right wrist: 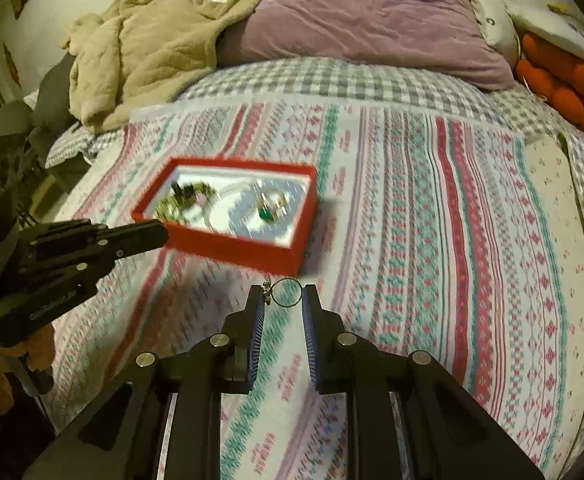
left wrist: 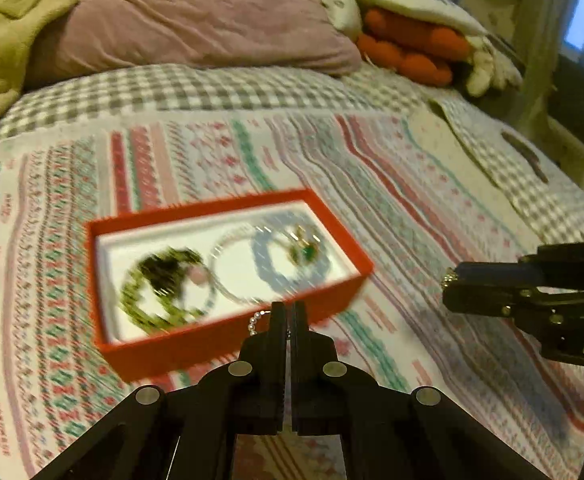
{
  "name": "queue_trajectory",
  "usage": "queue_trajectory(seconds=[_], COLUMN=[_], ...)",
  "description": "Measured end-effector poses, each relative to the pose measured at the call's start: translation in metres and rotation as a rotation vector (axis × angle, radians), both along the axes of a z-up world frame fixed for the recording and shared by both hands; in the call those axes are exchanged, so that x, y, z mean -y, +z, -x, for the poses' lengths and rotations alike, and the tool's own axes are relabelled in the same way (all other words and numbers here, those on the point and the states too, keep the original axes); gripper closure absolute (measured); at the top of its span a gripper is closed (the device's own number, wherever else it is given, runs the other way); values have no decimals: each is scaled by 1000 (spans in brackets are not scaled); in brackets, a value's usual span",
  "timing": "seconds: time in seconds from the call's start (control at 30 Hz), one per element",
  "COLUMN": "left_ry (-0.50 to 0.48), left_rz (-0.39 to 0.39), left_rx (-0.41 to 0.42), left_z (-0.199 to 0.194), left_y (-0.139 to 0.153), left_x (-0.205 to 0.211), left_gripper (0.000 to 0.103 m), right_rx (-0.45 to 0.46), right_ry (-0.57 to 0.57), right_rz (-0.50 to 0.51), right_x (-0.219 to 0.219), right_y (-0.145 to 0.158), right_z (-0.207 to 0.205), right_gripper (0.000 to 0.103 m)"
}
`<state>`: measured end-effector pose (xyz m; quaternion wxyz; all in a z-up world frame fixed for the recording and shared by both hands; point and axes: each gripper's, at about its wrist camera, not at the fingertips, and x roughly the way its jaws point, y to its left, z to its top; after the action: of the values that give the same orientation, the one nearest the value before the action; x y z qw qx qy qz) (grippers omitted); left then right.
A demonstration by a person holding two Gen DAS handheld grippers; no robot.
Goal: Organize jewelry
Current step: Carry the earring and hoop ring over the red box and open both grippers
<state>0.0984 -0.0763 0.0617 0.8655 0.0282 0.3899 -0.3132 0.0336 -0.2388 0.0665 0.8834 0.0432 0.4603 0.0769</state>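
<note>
Nearest to us, our right gripper is pinching a thin hoop ring with a little sparkly charm between its fingertips, and our left gripper is clamped tight on a short bead chain dangling at its tips. The red jewelry box sits just ahead on the patterned bedspread, long side running across our view, already holding a green bead bracelet, a pale blue one and a green-stone piece. The left gripper looks closer, right at the box's near wall, so we reckon its chain goes in first, while the ring has a bit more forward-left to travel.
</note>
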Motion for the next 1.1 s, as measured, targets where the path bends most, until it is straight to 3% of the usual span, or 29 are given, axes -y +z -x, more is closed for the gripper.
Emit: queue_trajectory(seconds=[0.2,0.53,0.83,0.9,1.1], left_ry=[57,74,111,117,120], left_rz=[11,16,95,94,74], left_rx=[-14,-64,-144,-145,-120], left_z=[-22,-45,-57,-56,-48], left_y=[-2,-22,-25,-24,-17], left_x=[-9,-7,-20,-21,-22], left_gripper=[103,103,102,92,73], right_rx=[-6,-75,-104,-101,-87], right_ry=[10,-33,-32,-32,-24], right_rz=[-63,-138,-177,-182,-184], right_x=[-13,-15,-10,-9,-6], right_y=[5,-21,-29,-27,-18], right_z=[-30,-74,-82,-81,-75], right_gripper=[83,83,81,80,73])
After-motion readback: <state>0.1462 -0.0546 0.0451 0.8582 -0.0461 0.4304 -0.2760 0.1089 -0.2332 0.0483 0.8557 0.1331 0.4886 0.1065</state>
